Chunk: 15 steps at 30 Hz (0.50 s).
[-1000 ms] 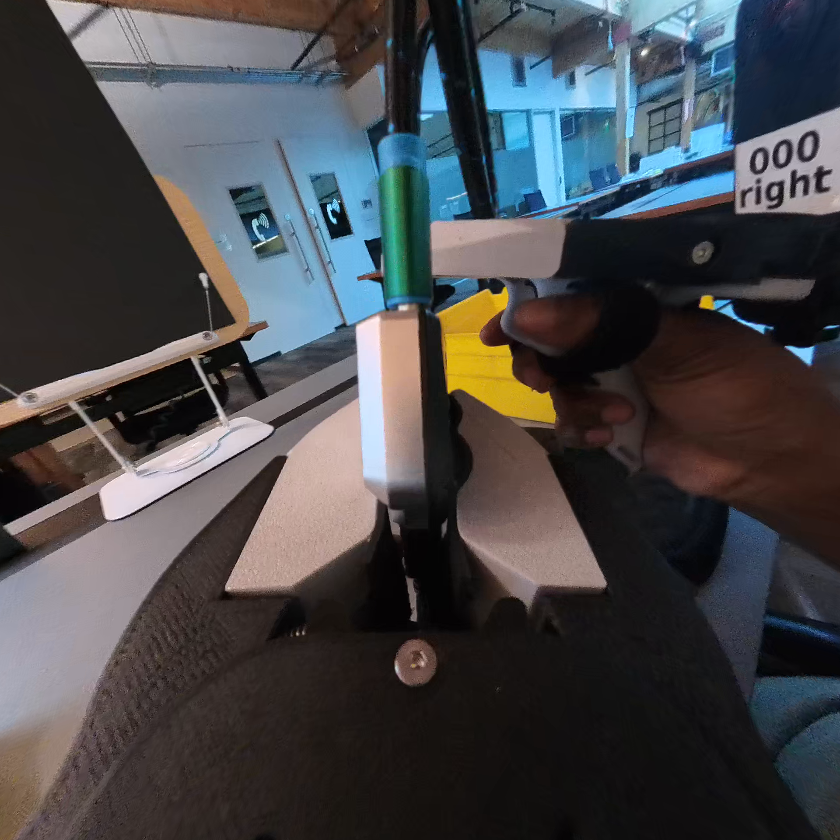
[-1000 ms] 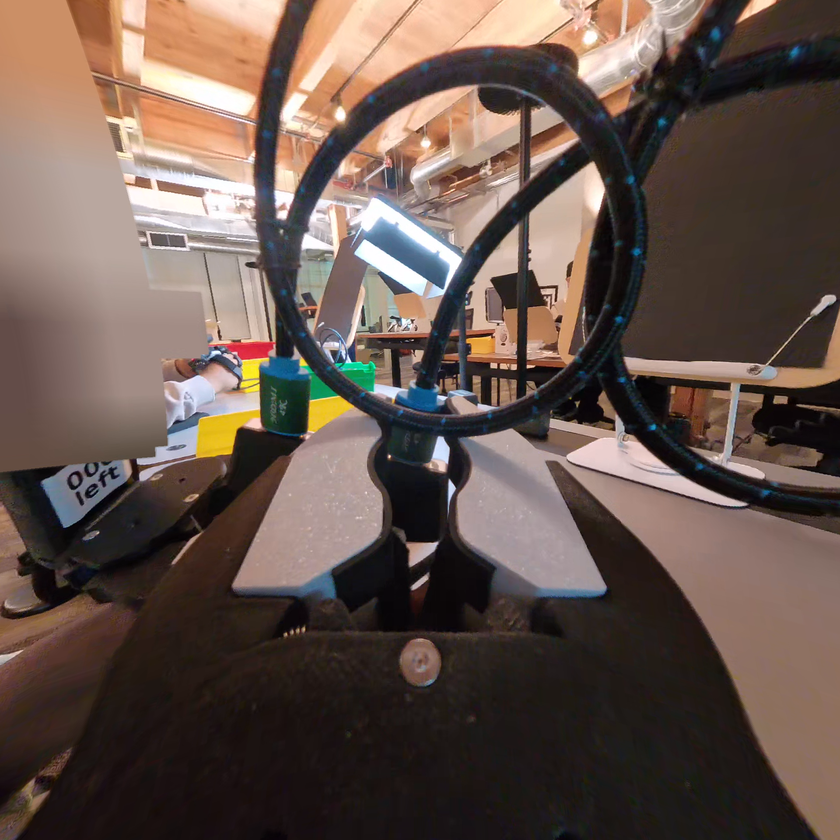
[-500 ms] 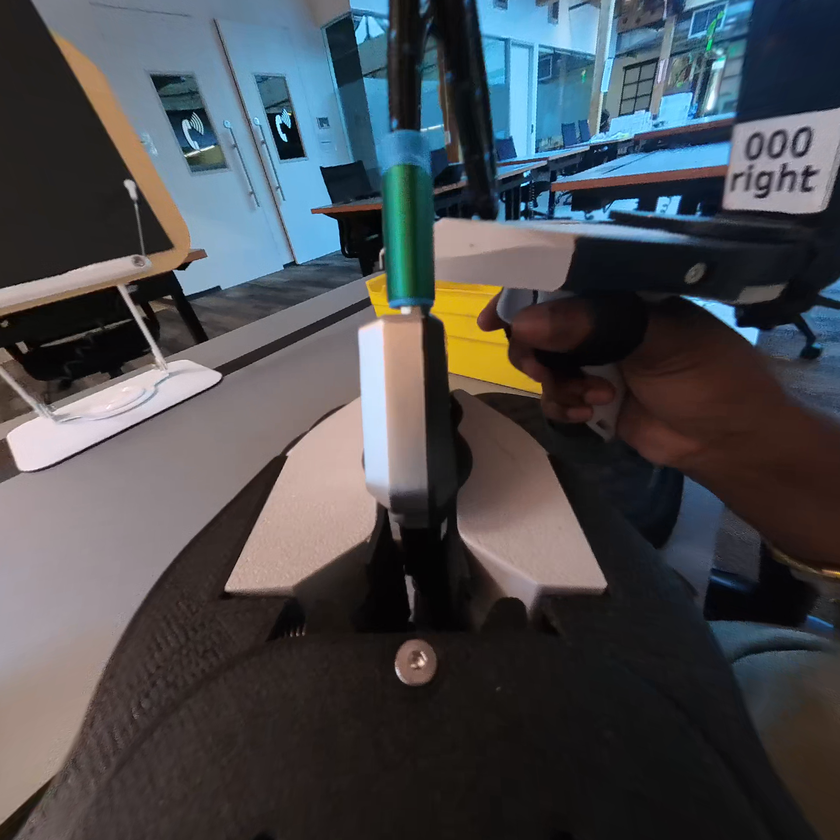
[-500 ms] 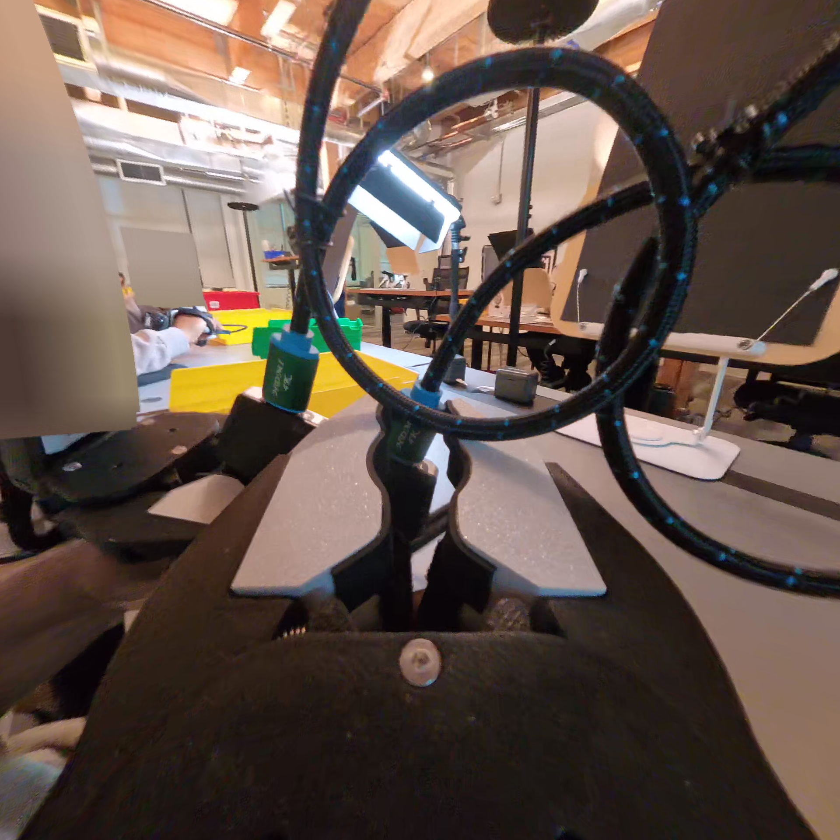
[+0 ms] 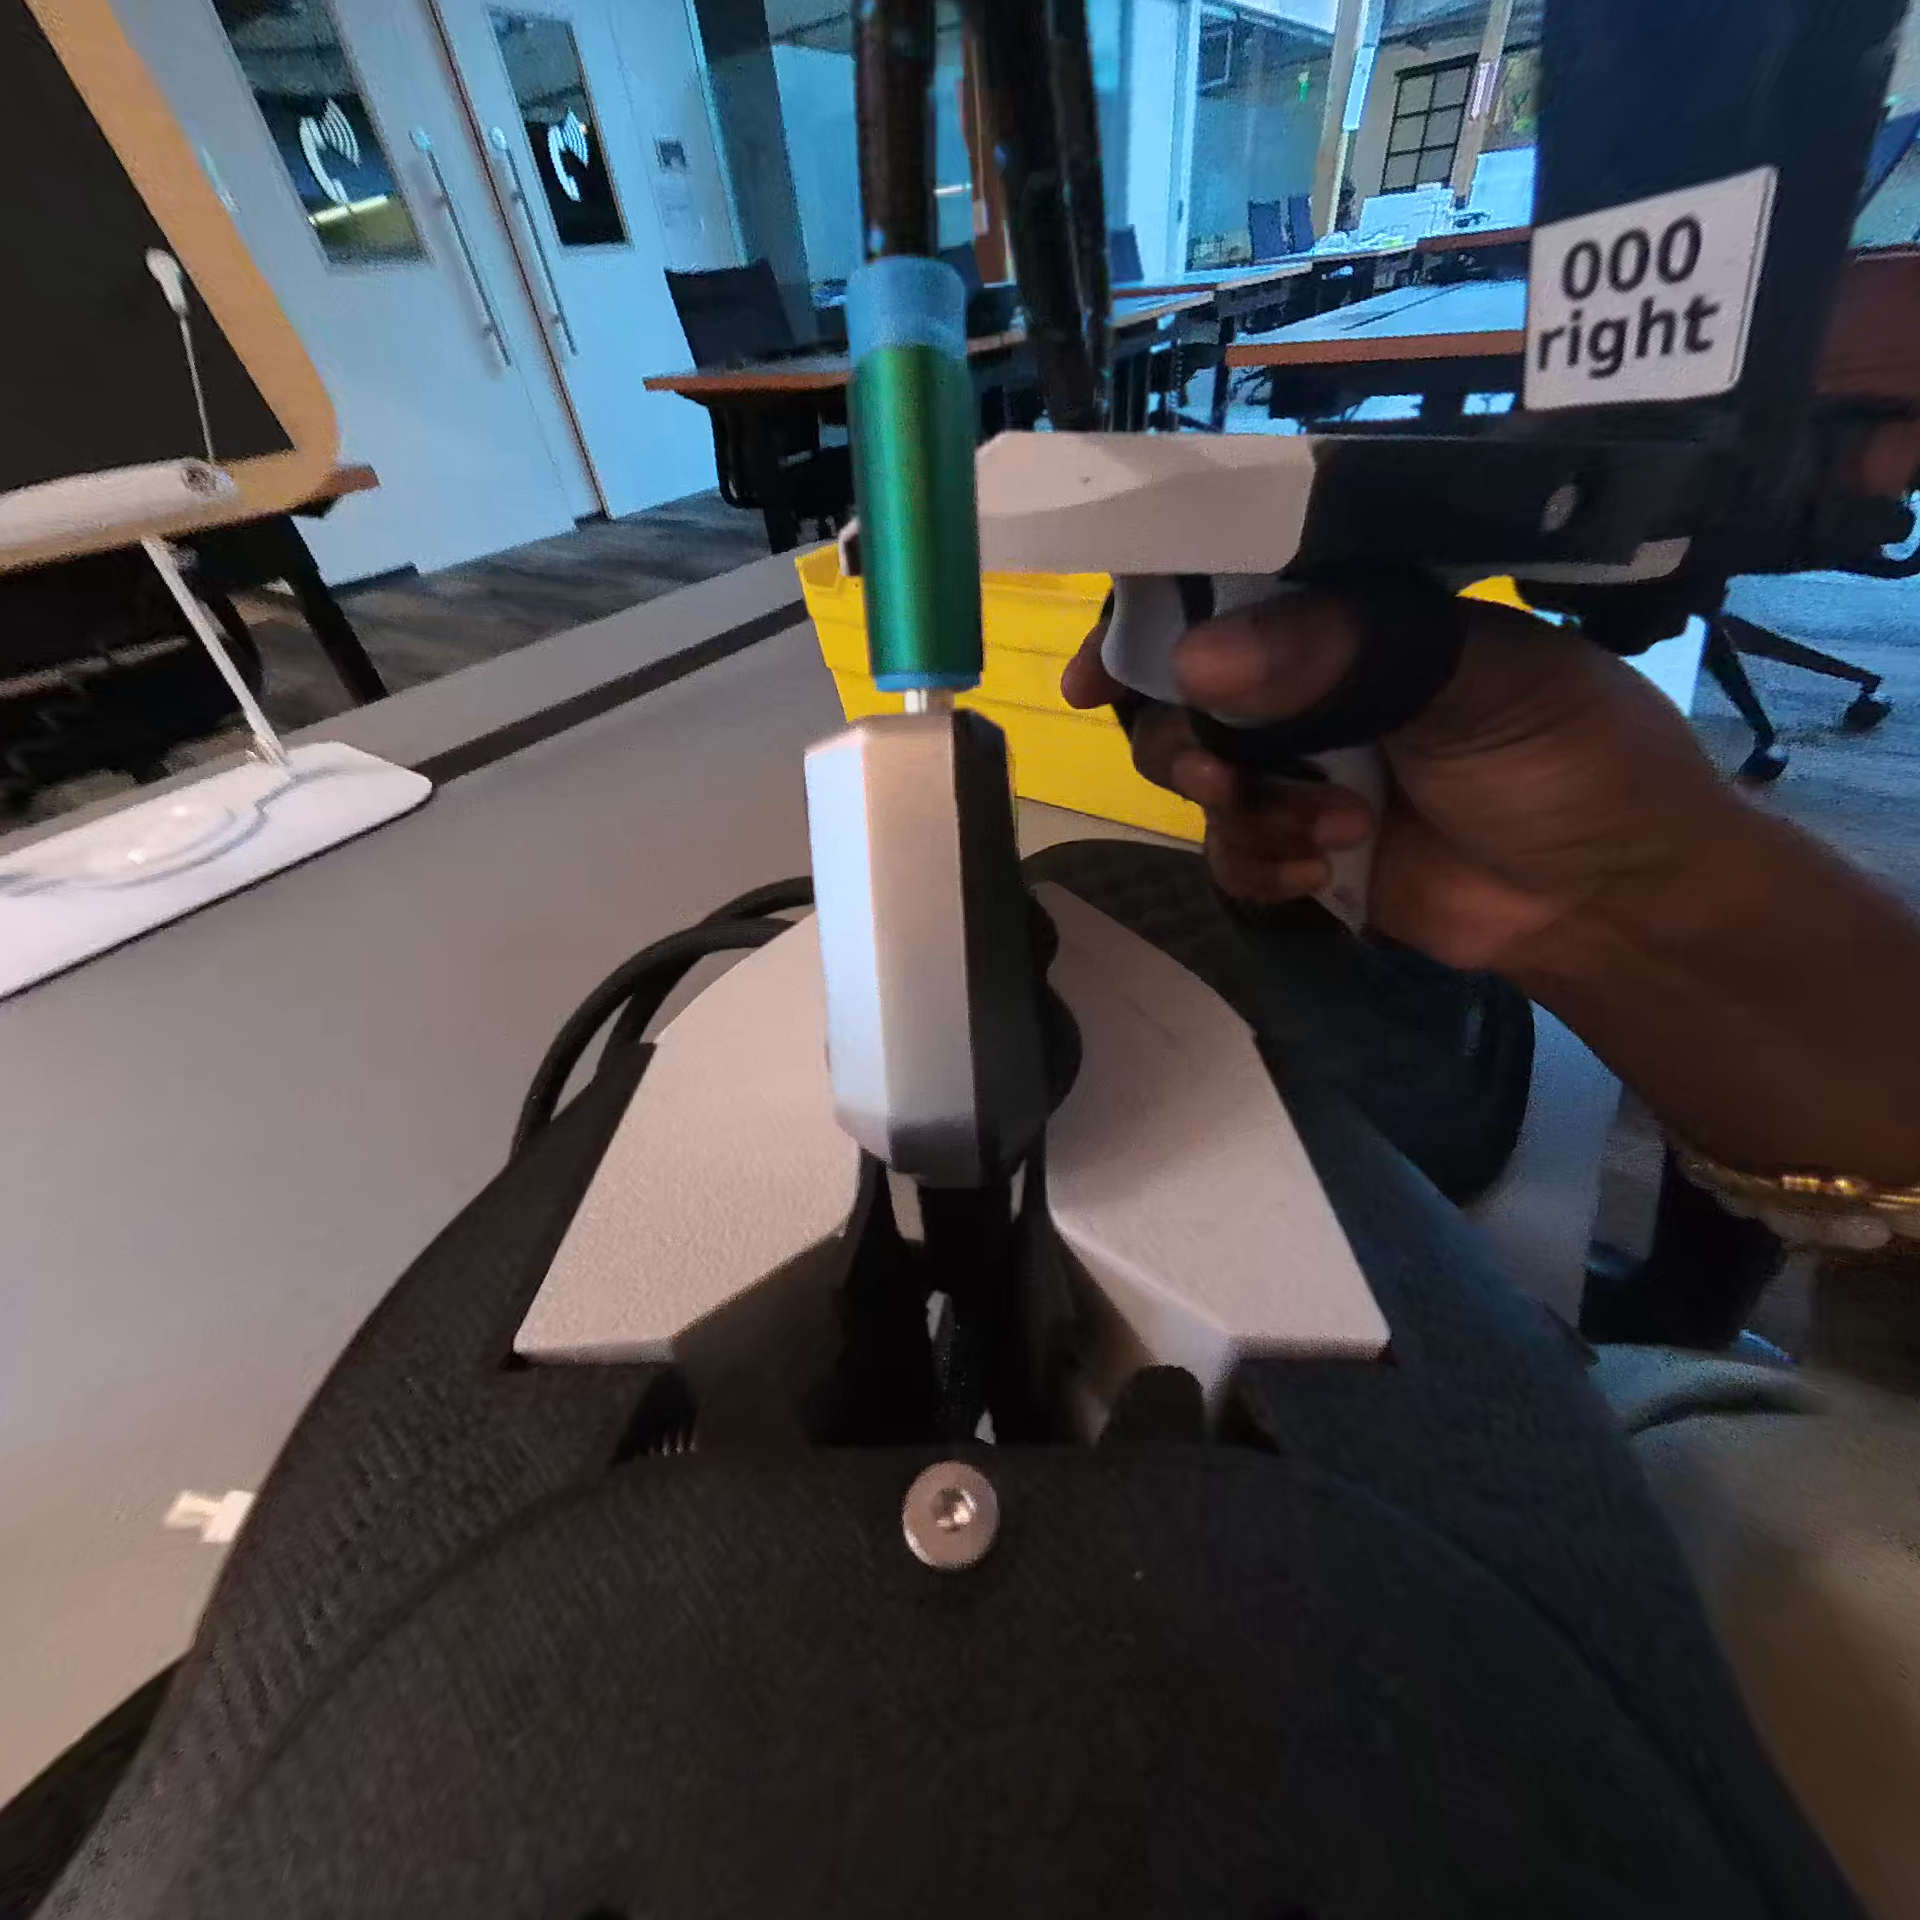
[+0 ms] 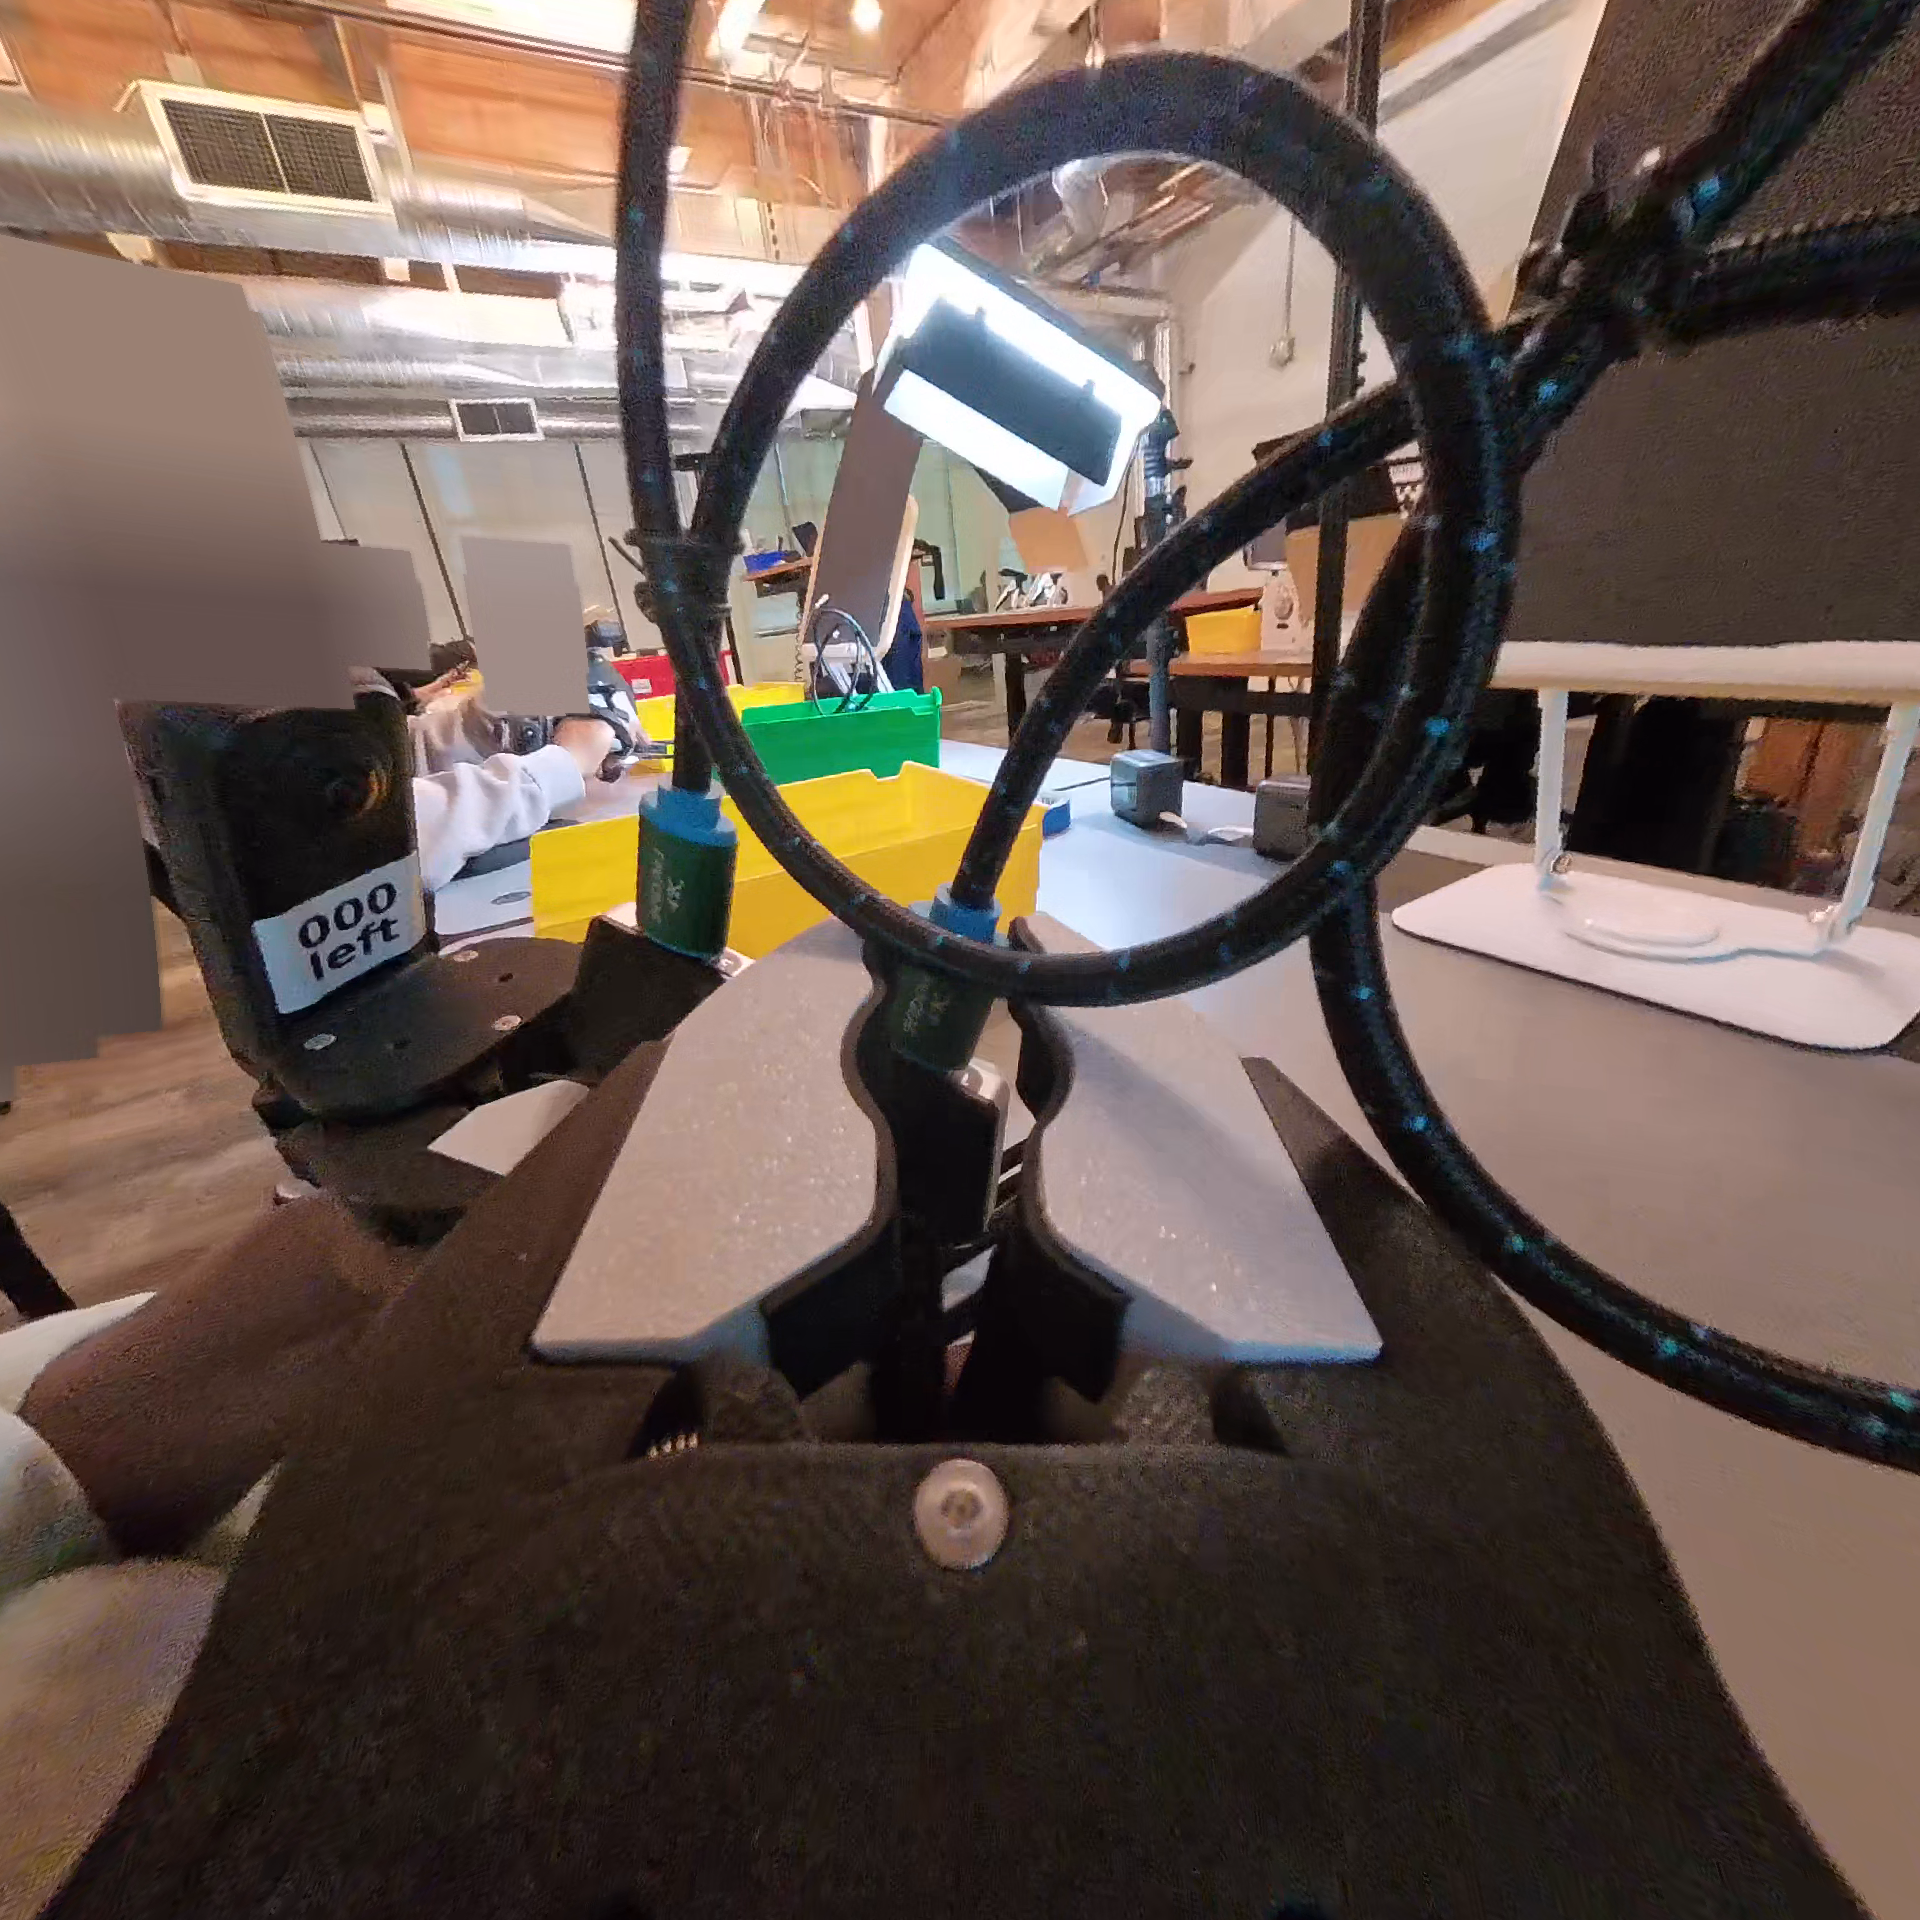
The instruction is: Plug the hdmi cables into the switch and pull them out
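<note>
My left gripper (image 5: 935, 935) is shut on the silver and black switch (image 5: 894, 935) and holds it upright above the grey table (image 5: 312, 1039). A green hdmi plug (image 5: 914, 520) stands in the switch's top, with a thin strip of metal showing at the joint. My right gripper (image 6: 935, 966) is shut on the black body under a second green plug (image 6: 935, 1008). The braided black cable (image 6: 1434, 499) loops above both. The left gripper (image 6: 623, 956) and first plug (image 6: 686, 883) show at the left. The right gripper (image 5: 997, 499), held by a hand, reaches behind the first plug.
A yellow bin (image 6: 831, 831) and a green bin (image 6: 842, 727) stand on the table beyond the grippers. A white stand holding a black board (image 6: 1662, 956) is at the right. Small grey boxes (image 6: 1143, 784) sit farther back. More black cable (image 5: 623, 997) lies by the left fingers. My hands' fingertips stand some 6 cm from each other.
Both views have tilted down and show more of the table and bins. Both grippers keep their hold. The cable loops have shifted up and to the right.
</note>
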Each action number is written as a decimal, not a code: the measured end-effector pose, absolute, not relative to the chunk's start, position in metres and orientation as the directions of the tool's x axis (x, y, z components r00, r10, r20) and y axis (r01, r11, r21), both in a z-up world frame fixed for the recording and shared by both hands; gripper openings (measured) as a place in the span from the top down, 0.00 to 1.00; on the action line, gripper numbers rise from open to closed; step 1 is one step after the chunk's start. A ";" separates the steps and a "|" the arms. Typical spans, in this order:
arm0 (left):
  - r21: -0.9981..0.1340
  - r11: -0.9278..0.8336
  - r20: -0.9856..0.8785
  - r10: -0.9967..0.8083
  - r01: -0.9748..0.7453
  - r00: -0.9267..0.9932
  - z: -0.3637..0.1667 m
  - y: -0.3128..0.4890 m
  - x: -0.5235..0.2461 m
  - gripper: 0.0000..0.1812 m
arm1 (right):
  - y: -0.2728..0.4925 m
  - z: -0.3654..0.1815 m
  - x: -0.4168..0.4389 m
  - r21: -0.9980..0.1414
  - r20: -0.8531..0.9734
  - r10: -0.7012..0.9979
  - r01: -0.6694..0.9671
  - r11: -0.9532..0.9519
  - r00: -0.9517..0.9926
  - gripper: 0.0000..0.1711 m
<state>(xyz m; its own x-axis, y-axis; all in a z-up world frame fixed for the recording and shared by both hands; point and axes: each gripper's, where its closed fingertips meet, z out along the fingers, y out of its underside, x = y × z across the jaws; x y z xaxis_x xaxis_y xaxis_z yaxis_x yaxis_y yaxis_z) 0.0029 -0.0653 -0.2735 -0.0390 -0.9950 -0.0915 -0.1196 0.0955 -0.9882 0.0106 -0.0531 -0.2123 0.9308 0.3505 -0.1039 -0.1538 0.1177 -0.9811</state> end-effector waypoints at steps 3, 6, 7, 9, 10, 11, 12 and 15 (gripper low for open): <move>-0.989 0.059 -0.052 -0.997 -0.133 -0.058 -0.281 -0.056 -0.001 0.87 | -0.046 -0.218 0.006 -0.981 -0.115 0.326 -0.160 0.114 0.939 0.89; -0.997 -0.012 0.025 -0.986 -0.080 -0.164 -0.274 -0.063 -0.006 0.87 | -0.050 -0.210 -0.002 -0.971 -0.137 0.416 -0.204 0.121 0.899 0.90; -0.996 -0.068 0.080 -0.969 -0.061 -0.233 -0.269 -0.069 -0.011 0.87 | -0.054 -0.205 -0.007 -0.961 -0.161 0.502 -0.250 0.114 0.850 0.90; -0.975 -0.214 0.217 -0.890 -0.054 -0.402 -0.259 -0.081 -0.022 0.87 | -0.064 -0.198 -0.012 -0.933 -0.238 0.656 -0.357 0.051 0.716 0.90; -0.963 -0.264 0.258 -0.859 -0.049 -0.442 -0.254 -0.082 -0.026 0.87 | -0.064 -0.198 -0.009 -0.926 -0.259 0.674 -0.377 0.031 0.692 0.85; -0.957 -0.285 0.277 -0.844 -0.052 -0.459 -0.253 -0.082 -0.028 0.87 | -0.062 -0.202 -0.008 -0.932 -0.257 0.672 -0.361 0.016 0.694 0.81; -0.953 -0.298 0.291 -0.837 -0.061 -0.463 -0.253 -0.081 -0.029 0.87 | -0.063 -0.205 -0.012 -0.941 -0.241 0.690 -0.339 0.007 0.683 0.81; -0.937 -0.344 0.329 -0.809 -0.062 -0.488 -0.252 -0.080 -0.031 0.88 | -0.067 -0.203 -0.022 -0.924 -0.254 0.744 -0.381 0.001 0.618 0.89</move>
<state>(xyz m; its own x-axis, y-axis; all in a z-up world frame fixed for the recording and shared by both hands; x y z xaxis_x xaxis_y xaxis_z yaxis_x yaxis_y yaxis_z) -0.0311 -0.0802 -0.2516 -0.4878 -0.8086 0.3289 -0.0617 -0.3439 -0.9370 -0.0221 -0.0671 -0.2033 0.6184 0.7437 -0.2540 -0.3814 0.0015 -0.9244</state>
